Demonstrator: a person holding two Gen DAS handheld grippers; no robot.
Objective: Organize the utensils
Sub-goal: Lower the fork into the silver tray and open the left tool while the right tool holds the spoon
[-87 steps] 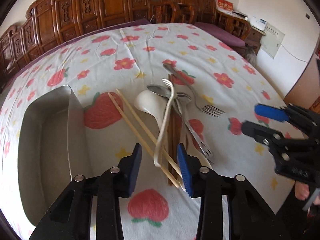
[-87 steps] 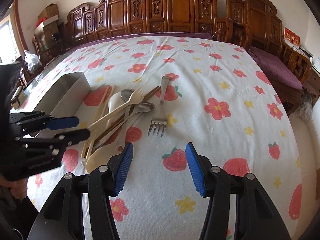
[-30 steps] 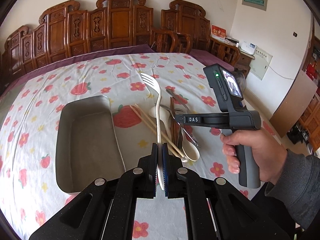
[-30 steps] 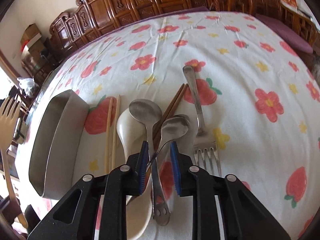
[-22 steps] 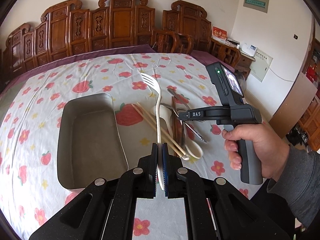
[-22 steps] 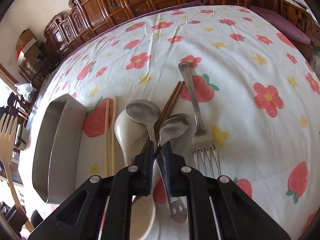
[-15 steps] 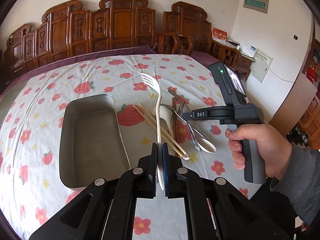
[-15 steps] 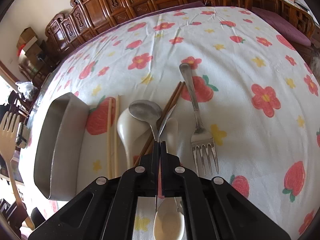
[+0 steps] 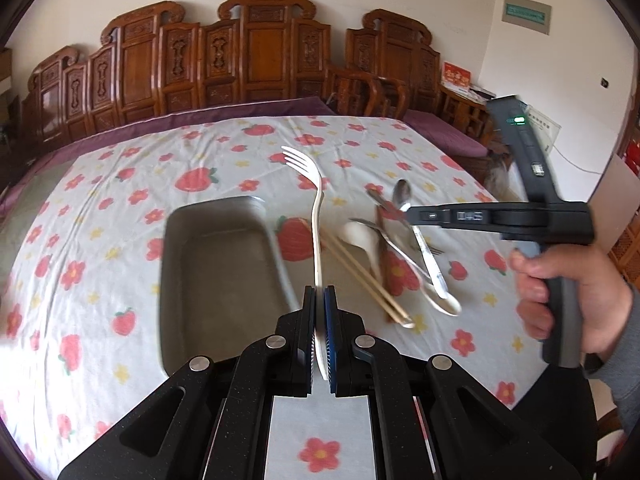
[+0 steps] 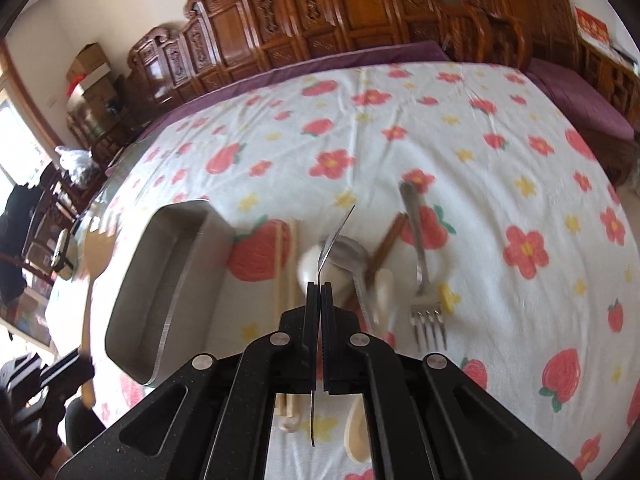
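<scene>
My left gripper (image 9: 319, 300) is shut on a cream plastic fork (image 9: 316, 216), held upright above the table beside the metal tray (image 9: 216, 264). My right gripper (image 10: 320, 292) is shut on a metal spoon (image 10: 334, 240), seen edge-on and lifted off the pile; it also shows in the left wrist view (image 9: 402, 194). On the cloth lie a cream spoon (image 9: 362, 238), light chopsticks (image 9: 360, 276), dark chopsticks (image 10: 384, 246), another metal spoon (image 10: 354, 258) and a metal fork (image 10: 420, 256).
The table has a flowered white cloth (image 10: 400, 128). The tray (image 10: 160, 280) lies left of the utensil pile. Carved wooden chairs (image 9: 260, 68) line the far edge. The table's right edge drops off near a purple seat (image 10: 580, 100).
My right gripper closed on the metal spoon and lifted it off the pile. My left gripper, holding the cream fork, shifted so that the tray sits nearer the view's centre.
</scene>
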